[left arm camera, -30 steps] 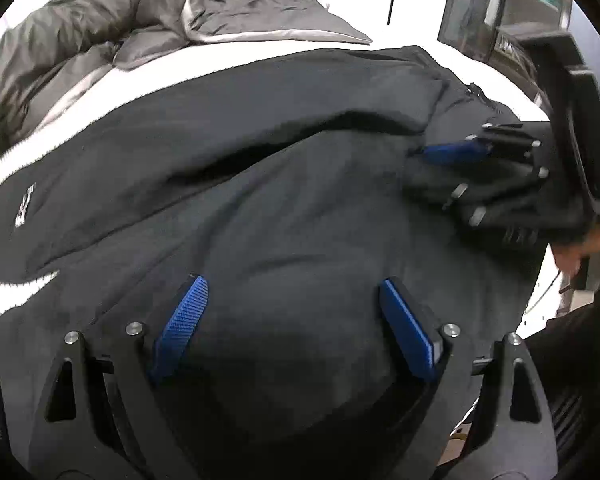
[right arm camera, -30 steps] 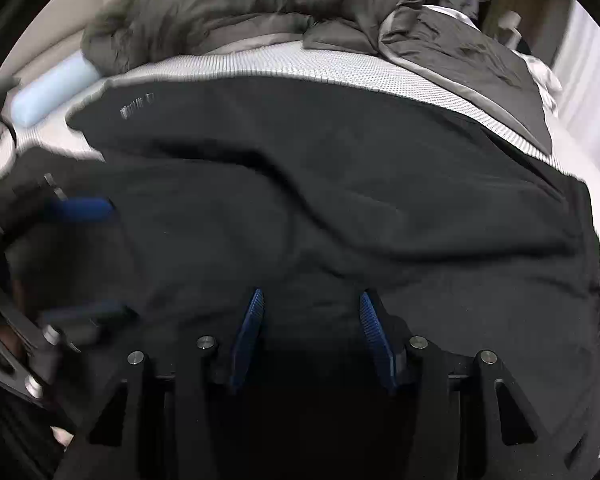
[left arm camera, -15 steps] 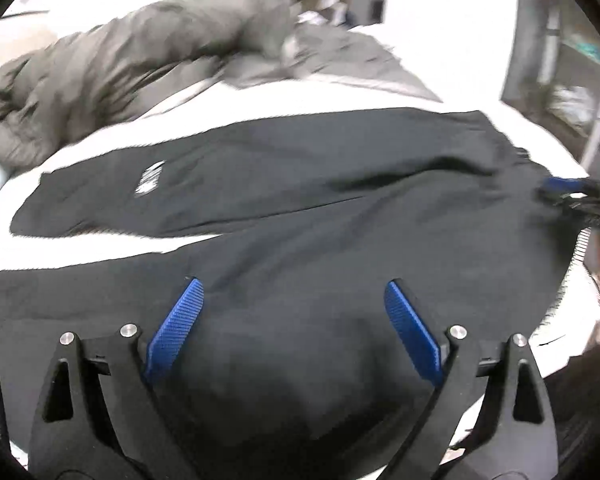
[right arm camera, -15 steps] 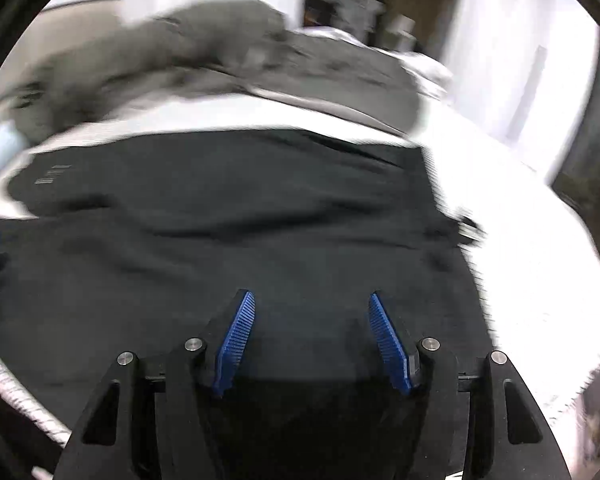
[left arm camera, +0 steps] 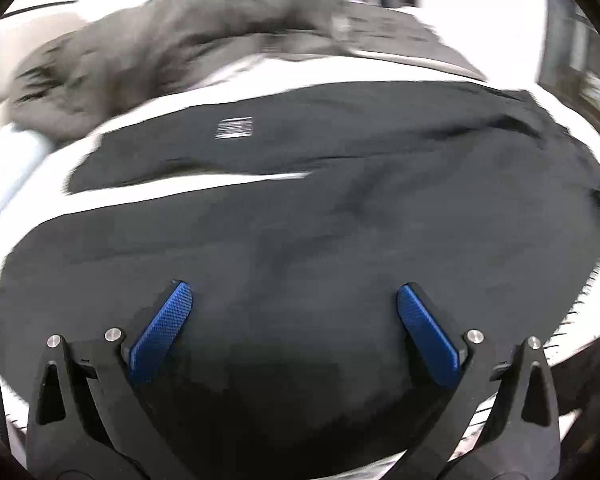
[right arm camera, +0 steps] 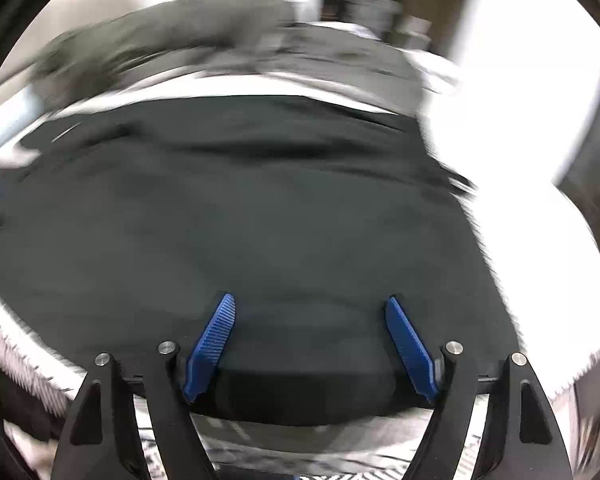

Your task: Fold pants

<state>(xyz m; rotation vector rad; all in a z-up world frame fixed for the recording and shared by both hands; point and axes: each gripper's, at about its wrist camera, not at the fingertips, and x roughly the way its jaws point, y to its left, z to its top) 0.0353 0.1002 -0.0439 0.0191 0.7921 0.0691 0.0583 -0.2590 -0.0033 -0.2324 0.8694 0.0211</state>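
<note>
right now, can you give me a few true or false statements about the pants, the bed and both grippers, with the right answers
1. The left gripper is open with nothing between its fingers. True.
2. The right gripper is clamped shut on the waistband. False: its jaws stand apart and hold no cloth.
3. The black pants lie spread on a white bed. True.
4. The two legs lie stacked in a neat fold. False: white bed shows between them near the cuffs, so they lie side by side.
5. A rumpled grey duvet lies on the bed beyond the pants. True.
6. The far leg bears a large red patch. False: it has a small white mark.
</note>
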